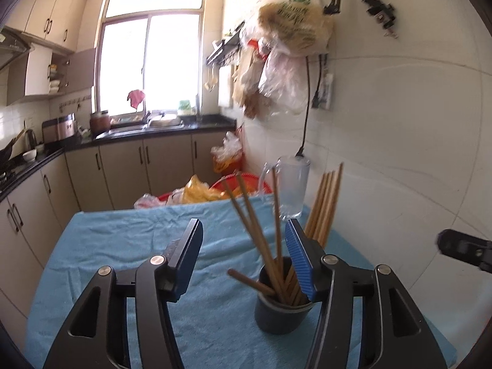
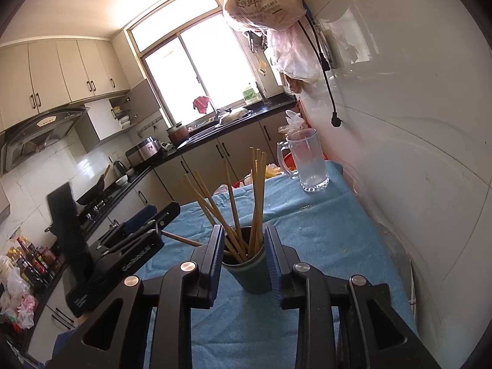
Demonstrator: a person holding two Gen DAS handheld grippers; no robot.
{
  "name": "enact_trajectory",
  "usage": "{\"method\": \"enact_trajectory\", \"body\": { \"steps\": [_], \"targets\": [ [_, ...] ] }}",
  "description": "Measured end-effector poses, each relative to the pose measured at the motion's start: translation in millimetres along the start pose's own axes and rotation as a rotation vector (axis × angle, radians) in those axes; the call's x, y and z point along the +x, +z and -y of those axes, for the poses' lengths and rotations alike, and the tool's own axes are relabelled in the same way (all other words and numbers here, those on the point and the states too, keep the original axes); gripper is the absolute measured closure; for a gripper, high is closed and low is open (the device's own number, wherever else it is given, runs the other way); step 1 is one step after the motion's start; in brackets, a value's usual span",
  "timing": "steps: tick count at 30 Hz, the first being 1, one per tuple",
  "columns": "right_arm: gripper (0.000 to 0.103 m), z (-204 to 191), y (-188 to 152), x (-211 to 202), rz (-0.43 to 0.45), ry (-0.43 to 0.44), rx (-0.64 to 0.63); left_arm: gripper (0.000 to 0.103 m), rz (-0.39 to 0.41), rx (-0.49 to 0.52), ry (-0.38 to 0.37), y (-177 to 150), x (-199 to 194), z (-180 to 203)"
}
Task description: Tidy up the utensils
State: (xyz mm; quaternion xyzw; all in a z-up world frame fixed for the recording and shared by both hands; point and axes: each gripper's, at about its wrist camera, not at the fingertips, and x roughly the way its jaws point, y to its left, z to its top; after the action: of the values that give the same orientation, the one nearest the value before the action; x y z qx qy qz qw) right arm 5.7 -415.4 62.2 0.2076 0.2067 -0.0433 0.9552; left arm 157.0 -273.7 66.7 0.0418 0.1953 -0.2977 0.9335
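Note:
A dark cup stands on the blue cloth and holds several wooden chopsticks that fan upward. One chopstick lies tilted over the cup's rim. My left gripper is open and empty, with its right finger against the cup. In the right wrist view the same cup with its chopsticks sits between the open fingers of my right gripper. The left gripper shows there at the left of the cup.
A clear glass mug stands at the far right of the blue cloth, close to the tiled wall. Red basins and plastic bags lie beyond the table's far edge. Kitchen counters run along the left and back.

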Motion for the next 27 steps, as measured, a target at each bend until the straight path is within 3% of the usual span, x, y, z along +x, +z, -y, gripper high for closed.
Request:
{"method": "enact_trajectory", "body": {
  "steps": [9,13,18,21,27],
  "targets": [
    [0.071,5,-4,7,-0.023,0.002,0.005,0.045,-0.098,-0.027,0.06,-11,28,-9],
    [0.066,8,-8,9,-0.034,-0.005,0.013,0.033,-0.103,-0.028,0.114,-12,29,-15],
    [0.049,8,-15,15,-0.061,-0.033,0.017,0.03,-0.131,-0.06,0.159,-16,28,-31],
    [0.043,5,-19,19,-0.074,-0.045,0.006,0.029,-0.106,-0.064,0.147,-16,18,-33],
    [0.042,4,-23,23,-0.088,-0.064,0.001,0.023,-0.04,-0.038,0.114,-10,-9,-24]
  ]
}}
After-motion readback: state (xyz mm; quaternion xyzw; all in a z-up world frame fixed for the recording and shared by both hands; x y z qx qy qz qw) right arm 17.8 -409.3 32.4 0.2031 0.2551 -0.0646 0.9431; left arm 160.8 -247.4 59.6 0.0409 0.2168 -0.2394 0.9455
